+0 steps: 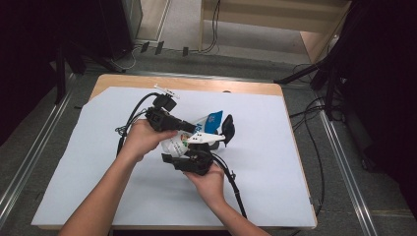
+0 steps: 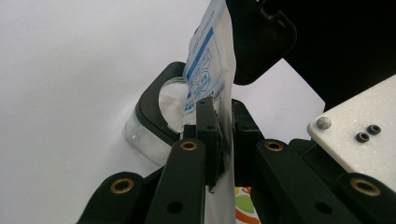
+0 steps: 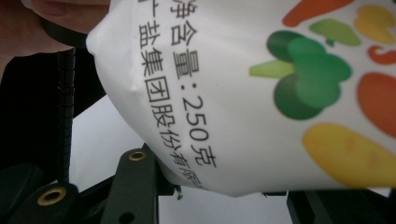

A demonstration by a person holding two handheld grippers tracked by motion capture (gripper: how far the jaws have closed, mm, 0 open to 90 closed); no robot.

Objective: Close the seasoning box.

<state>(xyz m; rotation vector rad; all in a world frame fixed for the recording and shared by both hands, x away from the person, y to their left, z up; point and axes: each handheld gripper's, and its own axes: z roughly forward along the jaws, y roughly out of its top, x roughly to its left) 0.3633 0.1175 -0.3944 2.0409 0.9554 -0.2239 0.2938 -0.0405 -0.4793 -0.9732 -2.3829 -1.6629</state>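
Pouch and both tongs meet just left of the frame's middle in the high view, lifted a little off the white sheet that covers the worktop. It is a white plastic bag printed with vegetables and a blue panel, its long axis running from the lower left up to the blue top corner at the upper right. The left tongs come at it from the upper left, and in the left gripper view they are pinched together on the thin flat edge of the bag, the film squeezed between the two black tips. The right tongs sit below it, toward the bottom of the frame; in the right gripper view the bulging body of the bag lies across their half-spread tips, which seem to clamp its fuller part, though the contact itself is hidden behind the bulge. So each hand has one end: the left the seam, the right the belly.

To my eye any pull or tear would run along that long axis, the two hands drawing apart.

Just right of the bag stands a black stand-like object on the sheet, near enough to be clipped if the upper end swings that way. Cables trail off both tools toward the lower edge and the left.
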